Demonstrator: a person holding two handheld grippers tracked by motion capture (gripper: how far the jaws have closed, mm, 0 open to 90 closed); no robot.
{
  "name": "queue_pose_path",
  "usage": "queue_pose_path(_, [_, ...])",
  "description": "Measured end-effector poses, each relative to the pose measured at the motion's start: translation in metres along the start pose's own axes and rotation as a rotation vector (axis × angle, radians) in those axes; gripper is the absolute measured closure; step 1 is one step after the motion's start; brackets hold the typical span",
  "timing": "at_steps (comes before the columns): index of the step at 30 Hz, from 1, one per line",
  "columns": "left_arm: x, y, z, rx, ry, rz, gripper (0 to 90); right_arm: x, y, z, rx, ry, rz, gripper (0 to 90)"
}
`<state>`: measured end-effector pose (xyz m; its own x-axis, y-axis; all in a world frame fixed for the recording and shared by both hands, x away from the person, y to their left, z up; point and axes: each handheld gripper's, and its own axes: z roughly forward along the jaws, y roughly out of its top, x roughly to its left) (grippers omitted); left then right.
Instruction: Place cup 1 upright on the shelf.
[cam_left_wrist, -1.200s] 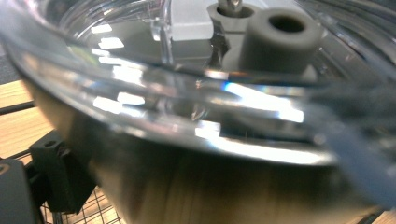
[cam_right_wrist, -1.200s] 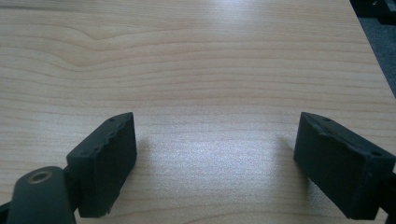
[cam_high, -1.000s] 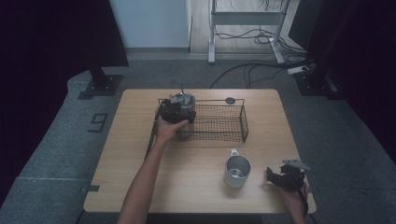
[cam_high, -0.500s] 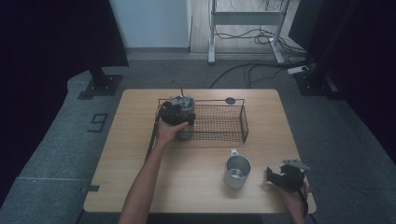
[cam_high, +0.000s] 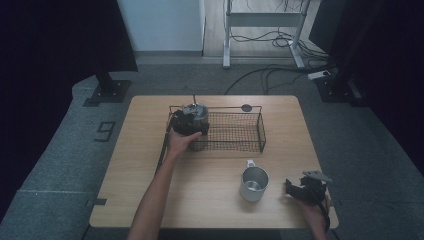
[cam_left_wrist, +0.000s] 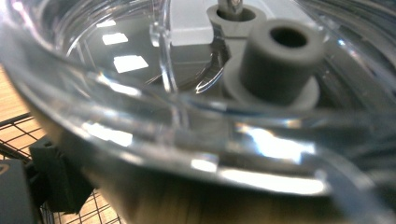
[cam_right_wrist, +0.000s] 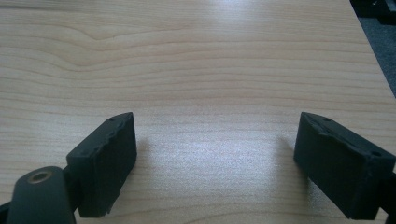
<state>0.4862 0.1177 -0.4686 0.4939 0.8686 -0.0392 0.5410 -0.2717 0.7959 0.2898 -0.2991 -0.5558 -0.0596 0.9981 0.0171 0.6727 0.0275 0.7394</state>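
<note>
Clear ribbed plastic bowl (cam_left_wrist: 196, 116), grey hub

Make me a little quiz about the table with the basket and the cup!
1. True or false: the metal cup stands inside the wire basket.
2. Which claw has nothing between its jaws? A) left claw B) right claw
3. Fill in: the clear jar is held over the ____ end of the wire basket, as the high view shows it.

Key
1. False: it stands on the table, in front of the basket.
2. B: its jaws stand wide apart over bare wood.
3. Left.
</note>
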Motion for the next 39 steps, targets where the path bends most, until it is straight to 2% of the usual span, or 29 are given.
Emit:
queue_pose_path(6, [0.000,-0.006,-0.002,-0.004,0.004,-0.001,3.8,0.000,0.000,0.000,0.000,0.000,-0.001,12.8])
queue_pose_path(15, [0.000,-0.006,-0.003,-0.005,0.005,-0.012,3.4,0.000,0.000,0.000,0.000,0.000,0.000,12.8])
queue_pose_path(18, [0.000,-0.007,-0.004,-0.019,0.017,-0.007,2.3,0.000,0.000,0.000,0.000,0.000,0.000,12.8])
queue_pose_path(19, [0.001,-0.007,-0.007,-0.045,0.017,-0.021,1.7,0.000,0.000,0.000,0.000,0.000,0.000,12.8])
queue_pose_path(26, [0.003,-0.011,-0.012,-0.061,0.004,-0.029,0.0,0.000,0.000,0.000,0.000,0.000,0.000,12.8])
queue_pose_path(30, [0.004,-0.013,-0.019,-0.080,-0.016,-0.027,0.0,0.000,0.000,0.000,0.000,0.000,0.000,12.8])
queue_pose_path(35, [0.004,-0.012,-0.030,-0.107,-0.018,-0.018,0.0,0.000,0.000,0.000,0.000,-0.001,-0.001,12.8])
queue_pose_path(39, [0.005,-0.014,-0.038,-0.117,-0.029,-0.025,0.0,0.000,0.001,0.001,0.000,-0.001,-0.001,12.8])
